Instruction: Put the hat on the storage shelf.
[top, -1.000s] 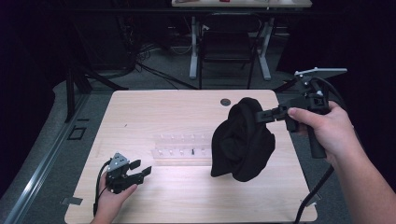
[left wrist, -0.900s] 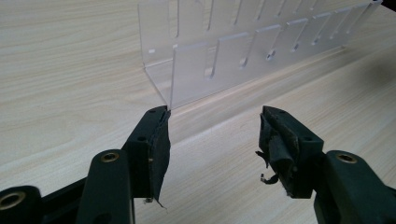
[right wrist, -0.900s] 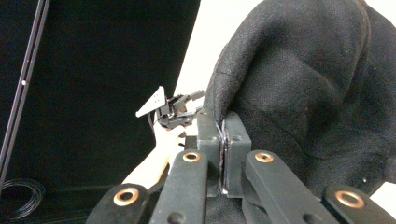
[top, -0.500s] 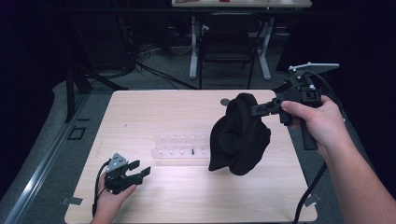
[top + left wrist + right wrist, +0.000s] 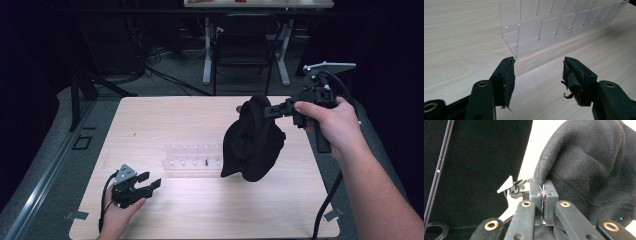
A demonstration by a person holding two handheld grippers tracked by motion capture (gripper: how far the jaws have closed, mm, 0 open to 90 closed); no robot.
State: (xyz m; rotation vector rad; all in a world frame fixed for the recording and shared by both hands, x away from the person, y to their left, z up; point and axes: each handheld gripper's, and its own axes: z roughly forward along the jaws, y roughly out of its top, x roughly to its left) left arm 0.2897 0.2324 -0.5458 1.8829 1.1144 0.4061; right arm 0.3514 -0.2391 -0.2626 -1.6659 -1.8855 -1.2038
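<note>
A black cloth (image 5: 252,145) hangs bunched above the right half of the wooden table (image 5: 165,115). My right gripper (image 5: 265,111) is shut on the cloth's top edge, and in the right gripper view the jaws (image 5: 543,186) pinch a fold of the fabric (image 5: 589,165). Over the table's front left corner, my left gripper (image 5: 150,180) is open with nothing between its jaws. The left gripper view has that gripper (image 5: 537,72) pointing at a clear plastic rack (image 5: 554,27). The rack (image 5: 192,160) lies mid-table, its right end behind the cloth.
A small dark round thing (image 5: 239,109) lies near the table's far edge. Beyond the table are a dark floor with cables (image 5: 165,70) and a white table frame (image 5: 245,50). The right gripper's cable (image 5: 327,205) trails off the front right corner.
My right gripper has carried the cloth a little to the left and toward the far side. The cloth hangs slightly higher in the picture. My left gripper has stayed where it was.
</note>
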